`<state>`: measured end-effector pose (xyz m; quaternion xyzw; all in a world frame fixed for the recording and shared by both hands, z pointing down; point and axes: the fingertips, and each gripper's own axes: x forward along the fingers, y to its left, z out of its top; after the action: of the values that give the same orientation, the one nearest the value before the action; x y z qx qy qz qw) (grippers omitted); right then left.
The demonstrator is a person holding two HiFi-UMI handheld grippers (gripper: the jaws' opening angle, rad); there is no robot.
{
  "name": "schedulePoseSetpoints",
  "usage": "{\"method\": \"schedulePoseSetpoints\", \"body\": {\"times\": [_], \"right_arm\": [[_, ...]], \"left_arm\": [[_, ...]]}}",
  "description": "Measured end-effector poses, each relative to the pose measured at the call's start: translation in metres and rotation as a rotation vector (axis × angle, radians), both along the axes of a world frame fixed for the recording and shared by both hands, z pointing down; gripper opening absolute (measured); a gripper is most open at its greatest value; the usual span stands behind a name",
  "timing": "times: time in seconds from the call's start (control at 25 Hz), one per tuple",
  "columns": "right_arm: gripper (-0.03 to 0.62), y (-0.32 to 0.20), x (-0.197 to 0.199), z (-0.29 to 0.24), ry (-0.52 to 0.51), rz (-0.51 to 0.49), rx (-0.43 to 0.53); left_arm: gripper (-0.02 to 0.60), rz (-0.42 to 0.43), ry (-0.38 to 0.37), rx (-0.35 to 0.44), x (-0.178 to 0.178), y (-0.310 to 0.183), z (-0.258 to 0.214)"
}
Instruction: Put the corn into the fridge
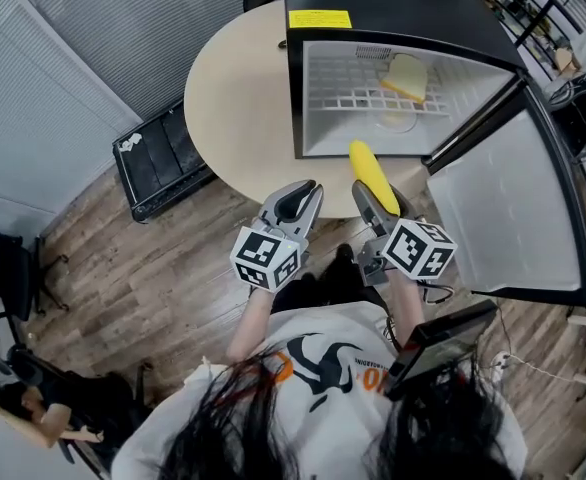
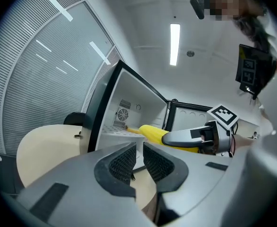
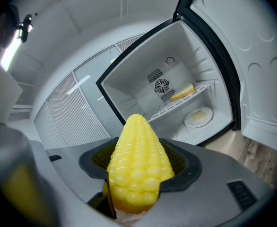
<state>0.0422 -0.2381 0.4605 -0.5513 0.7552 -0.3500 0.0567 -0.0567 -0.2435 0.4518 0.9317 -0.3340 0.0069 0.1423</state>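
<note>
A yellow corn cob [image 1: 370, 176] sticks out forward from my right gripper [image 1: 381, 196], which is shut on it. In the right gripper view the corn [image 3: 138, 167] fills the space between the jaws and points at the open fridge [image 3: 143, 84]. The black mini fridge [image 1: 393, 3] stands on a round beige table [image 1: 238, 98], and the corn's tip is just in front of its opening. My left gripper [image 1: 308, 190] hovers beside the right one at the table's near edge. Its jaws [image 2: 137, 162] are shut with nothing between them. The left gripper view shows the corn [image 2: 152, 133] off to the right.
The fridge door [image 1: 513, 208] is swung open to the right. A yellow wedge [image 1: 405, 76] lies on the wire shelf, and a white plate [image 1: 398, 121] sits on the fridge floor. A black case [image 1: 163, 163] lies on the wood floor at the left. A person [image 1: 33, 408] sits at the lower left.
</note>
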Motion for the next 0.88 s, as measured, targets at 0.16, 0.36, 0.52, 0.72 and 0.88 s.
{"method": "schedulePoseSetpoints", "body": {"times": [0.16,0.36,0.52,0.72,0.88], "right_arm": [[0.266,-0.003,0.005,0.001,0.005,0.003,-0.002],[0.265,-0.018,0.014,-0.004,0.019,0.001,0.014],[0.265,-0.033,0.021,-0.007,0.041,-0.013,0.023],[0.267,-0.055,0.026,-0.010,0.070,-0.042,0.037],[0.265,-0.073,0.031,-0.008,0.094,-0.068,0.035]], "left_arm": [[0.042,0.010,0.006,-0.011,0.006,-0.003,0.002],[0.042,0.003,0.001,-0.013,0.011,-0.010,0.001],[0.043,-0.008,-0.002,-0.013,0.016,-0.018,0.001],[0.043,-0.032,-0.002,-0.020,0.022,-0.031,0.003],[0.043,-0.053,-0.003,-0.019,0.027,-0.041,0.002]]}}
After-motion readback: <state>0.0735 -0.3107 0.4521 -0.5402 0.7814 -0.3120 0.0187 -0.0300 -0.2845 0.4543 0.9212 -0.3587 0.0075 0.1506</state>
